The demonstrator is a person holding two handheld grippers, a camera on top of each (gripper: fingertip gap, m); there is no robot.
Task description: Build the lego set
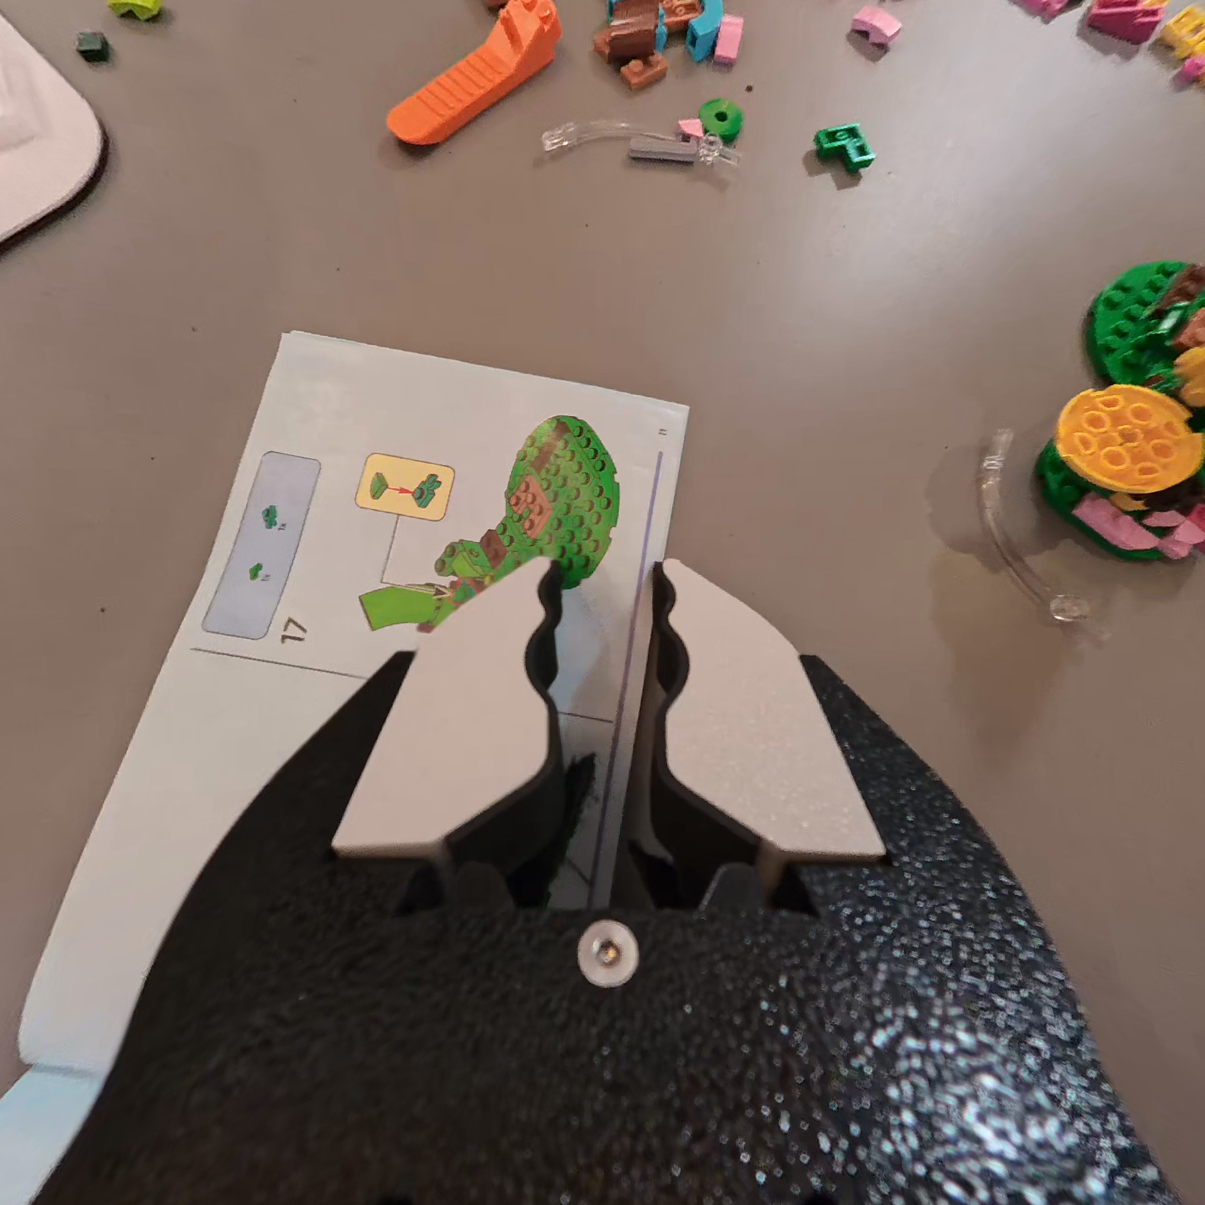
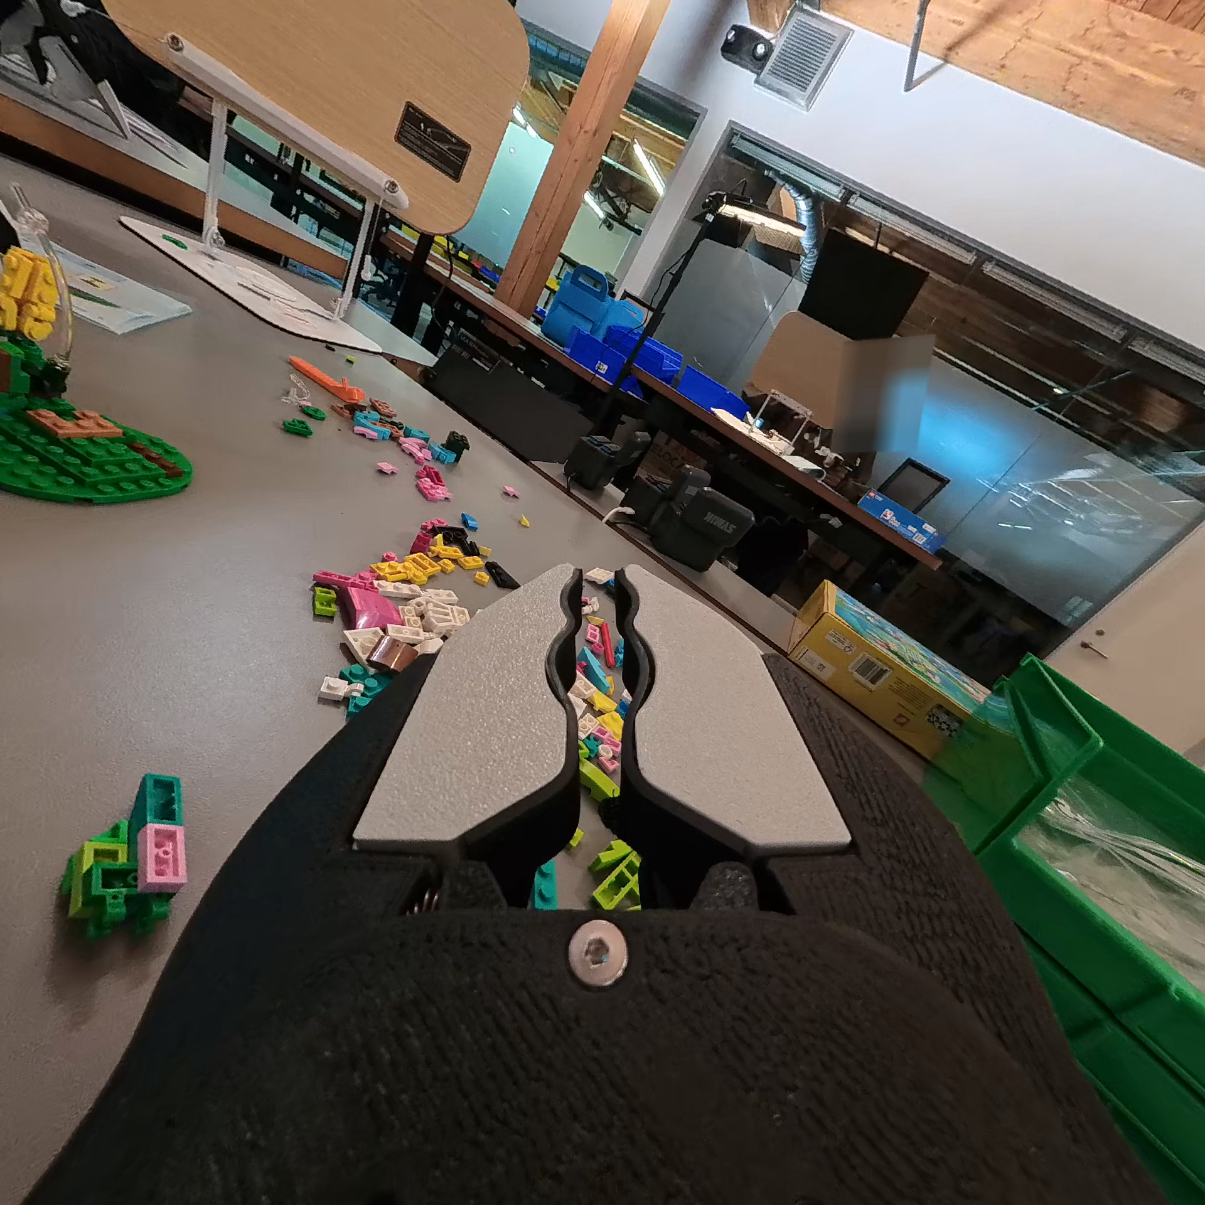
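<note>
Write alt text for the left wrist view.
The left gripper, fingers apart and holding nothing, hovers over an open instruction booklet on a grey table. Loose bricks and an orange brick separator lie beyond, a partly built green model at right.

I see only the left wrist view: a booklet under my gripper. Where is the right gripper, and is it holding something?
Observer: The right gripper hangs over a pile of loose bricks, nothing between its fingers.
Operator: Is there any container near it?
Observer: Yes, a green bin on its right.
Operator: Anything else beside the bin?
Observer: A yellow box lies just beyond the bin.
</note>
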